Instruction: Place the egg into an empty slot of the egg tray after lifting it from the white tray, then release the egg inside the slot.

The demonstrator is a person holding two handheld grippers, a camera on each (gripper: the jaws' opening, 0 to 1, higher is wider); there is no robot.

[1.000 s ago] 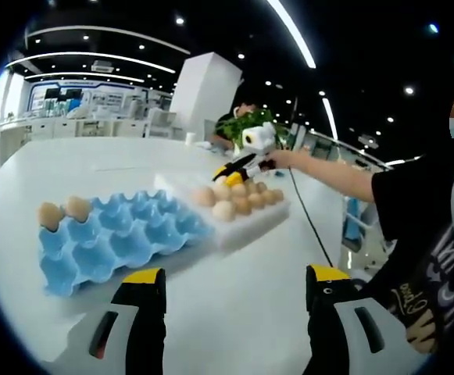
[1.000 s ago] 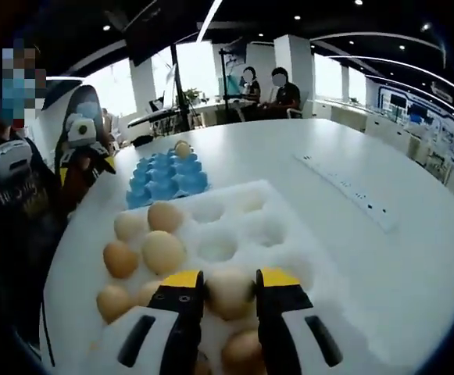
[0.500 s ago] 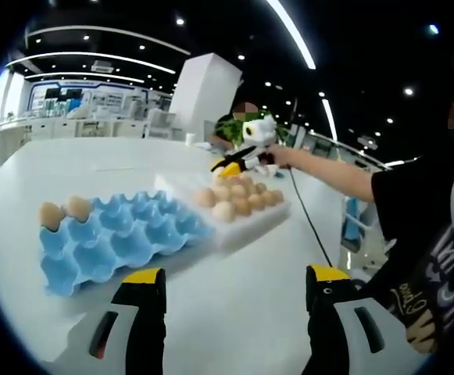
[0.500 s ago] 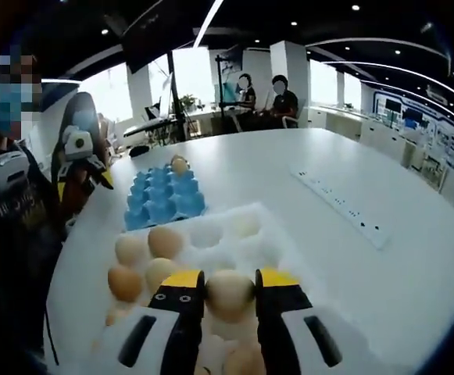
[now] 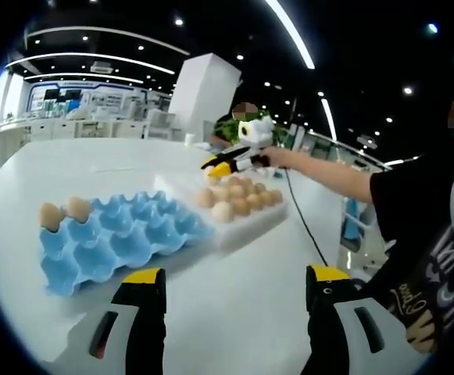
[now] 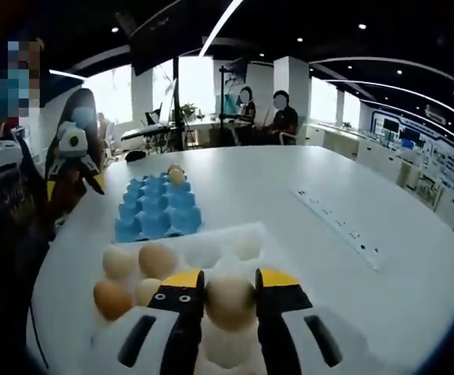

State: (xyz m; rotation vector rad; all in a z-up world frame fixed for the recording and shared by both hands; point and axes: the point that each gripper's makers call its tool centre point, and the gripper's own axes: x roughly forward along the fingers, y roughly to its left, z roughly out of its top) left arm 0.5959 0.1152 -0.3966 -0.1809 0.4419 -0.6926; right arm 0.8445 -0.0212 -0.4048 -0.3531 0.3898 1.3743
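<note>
Between right gripper jaws, egg, seemingly lifted

The broad white bench is lying open toward its far edge, broken by a long white power strip. The blue moulded egg tray is sitting just beyond the white foam tray, most slots free, two brown eggs occupying its far end.
</note>
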